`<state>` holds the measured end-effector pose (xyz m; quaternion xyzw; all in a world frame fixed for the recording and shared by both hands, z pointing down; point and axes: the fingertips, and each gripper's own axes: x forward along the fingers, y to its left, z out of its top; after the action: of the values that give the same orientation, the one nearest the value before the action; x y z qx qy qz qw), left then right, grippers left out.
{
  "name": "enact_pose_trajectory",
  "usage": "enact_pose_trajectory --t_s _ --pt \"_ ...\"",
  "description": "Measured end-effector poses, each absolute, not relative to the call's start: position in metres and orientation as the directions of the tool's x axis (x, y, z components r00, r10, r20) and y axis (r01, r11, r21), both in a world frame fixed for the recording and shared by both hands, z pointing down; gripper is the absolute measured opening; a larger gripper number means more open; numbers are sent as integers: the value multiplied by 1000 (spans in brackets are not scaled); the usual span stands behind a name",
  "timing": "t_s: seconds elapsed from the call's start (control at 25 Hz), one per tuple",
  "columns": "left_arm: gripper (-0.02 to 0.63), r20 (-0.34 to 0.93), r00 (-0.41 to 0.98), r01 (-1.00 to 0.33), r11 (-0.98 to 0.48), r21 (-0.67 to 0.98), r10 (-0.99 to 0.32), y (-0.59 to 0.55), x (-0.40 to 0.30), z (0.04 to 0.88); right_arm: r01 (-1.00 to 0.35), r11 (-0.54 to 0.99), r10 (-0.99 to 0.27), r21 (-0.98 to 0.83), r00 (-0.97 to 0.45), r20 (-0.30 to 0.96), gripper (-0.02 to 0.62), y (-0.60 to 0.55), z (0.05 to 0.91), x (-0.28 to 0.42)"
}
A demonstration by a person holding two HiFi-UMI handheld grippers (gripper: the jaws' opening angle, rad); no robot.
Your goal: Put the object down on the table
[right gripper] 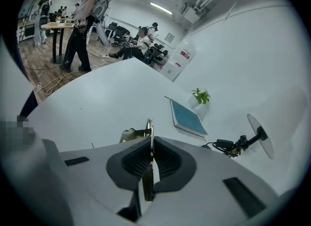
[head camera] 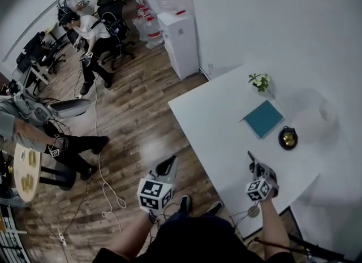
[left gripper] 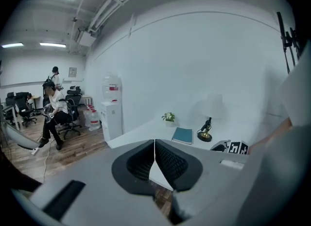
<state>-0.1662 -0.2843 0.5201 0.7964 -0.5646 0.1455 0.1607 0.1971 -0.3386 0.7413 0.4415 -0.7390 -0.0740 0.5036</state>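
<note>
Object (right gripper: 149, 125), a thin flat metal piece, stands on edge, pinched tight between the right gripper's (right gripper: 150, 147) jaws over the table's (right gripper: 97, 103) near edge, likely for lowering onto bare surface short of the book (right gripper: 187, 118). Left gripper (left gripper: 154, 159), jaws together and empty, hangs over the floor (left gripper: 68, 145), out of the way.

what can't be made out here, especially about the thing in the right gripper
The thin flat object in the right gripper: the right gripper view shows it edge-on and the shut jaws cover most of it, so what it is is unclear.
Same object, head view: too small, partly behind the gripper.
The book: cover print too small in every view.
</note>
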Motion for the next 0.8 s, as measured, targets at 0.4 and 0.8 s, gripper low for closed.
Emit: enact_pose_trajectory --t_s 0.4,0.8 --pt "6 412 269 -963 -246 110 -870 -272 -191 524 -568 632 -683 527 -86 725 58 -339 765 181" --pt "6 383 359 -933 -338 123 -851 -278 -175 518 -686 597 -699 417 -190 689 156 -323 730 165"
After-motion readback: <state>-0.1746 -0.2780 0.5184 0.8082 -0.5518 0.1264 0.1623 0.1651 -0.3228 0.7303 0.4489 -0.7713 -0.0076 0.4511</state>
